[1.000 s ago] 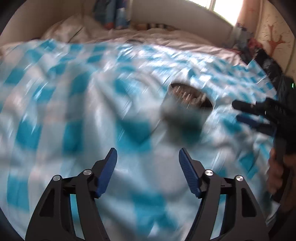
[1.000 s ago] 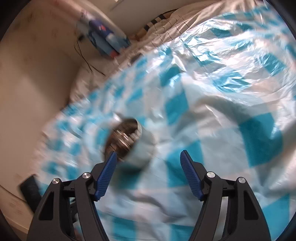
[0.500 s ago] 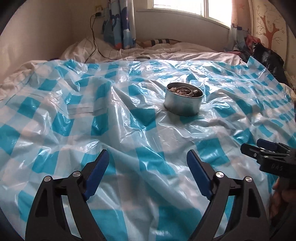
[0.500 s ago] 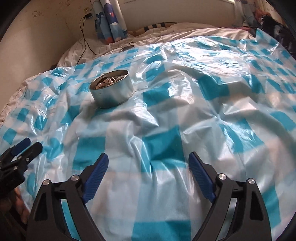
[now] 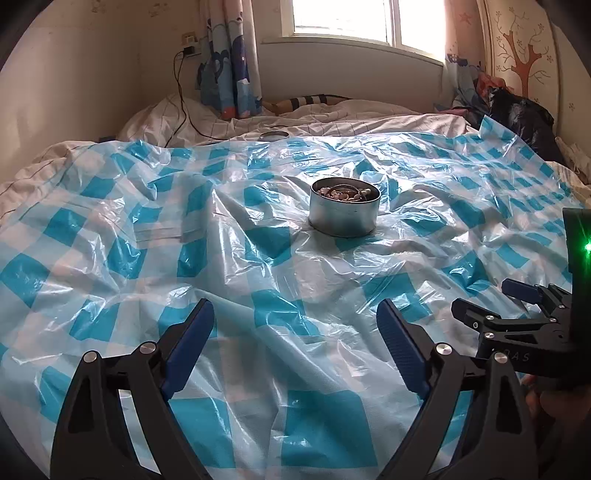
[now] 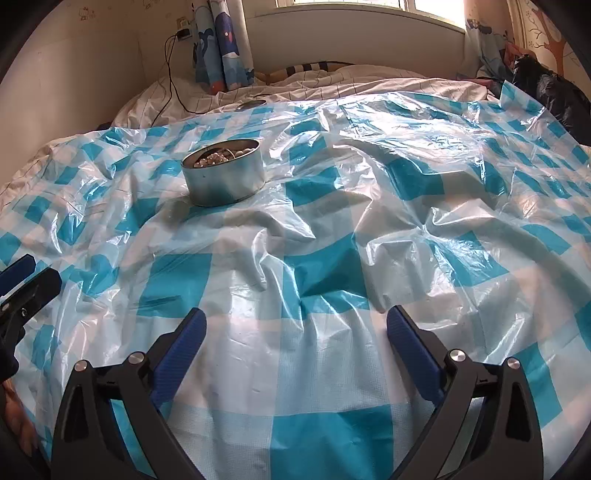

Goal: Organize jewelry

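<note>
The left gripper hangs over a crinkled blue-and-white checked plastic sheet spread across a bed, its blue-padded fingers wide apart with only sheet between them; its jaws have just been opening. Ahead of it and slightly to its right, well apart from the fingertips, stands a round metal tin, upright and lidless, holding a heap of jewelry that looks like beads and rings, too small to sort out. Farther beyond the tin, at the far edge of the sheet, lies a flat round lid on the striped white bedding.

The right gripper is likewise spread wide over bare sheet, gripping nothing, and its jaws have just been opening too. From it the same tin sits ahead and off to its left, out of reach of the fingertips. Each gripper shows at the edge of the other's view, side by side and apart, a hand visible under the right one.

Behind the bed a patterned curtain hangs beside a bright window, and a black cable runs down from a wall charger.
</note>
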